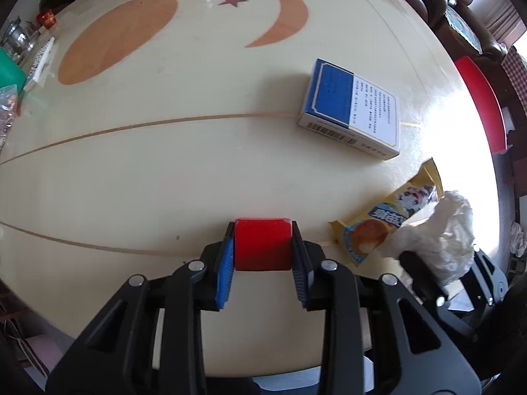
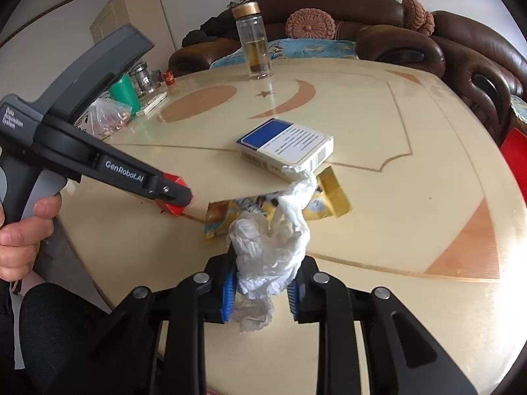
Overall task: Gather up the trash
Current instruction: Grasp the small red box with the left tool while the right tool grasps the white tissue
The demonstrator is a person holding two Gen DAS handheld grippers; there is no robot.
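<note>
Two grips: left hand-held gripper (image 1: 263,247) clamps red box (image 1: 263,244), right (image 2: 263,283) half-hides crumpled tissue (image 2: 273,247).

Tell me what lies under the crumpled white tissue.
The crumpled white tissue, pinched in the right tool, overlaps the yellow snack wrapper on the table. The wrapper's middle is covered.

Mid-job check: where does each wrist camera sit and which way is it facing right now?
Left wrist: on the left gripper, looking steeply down at the table; its fingers clamp a red box.
Right wrist: on the right gripper, angled down across the table towards the sofa; its fingers pinch a white bag; the left hand shows.
Shared: blue box, yellow wrapper, white bag, red box.
</note>
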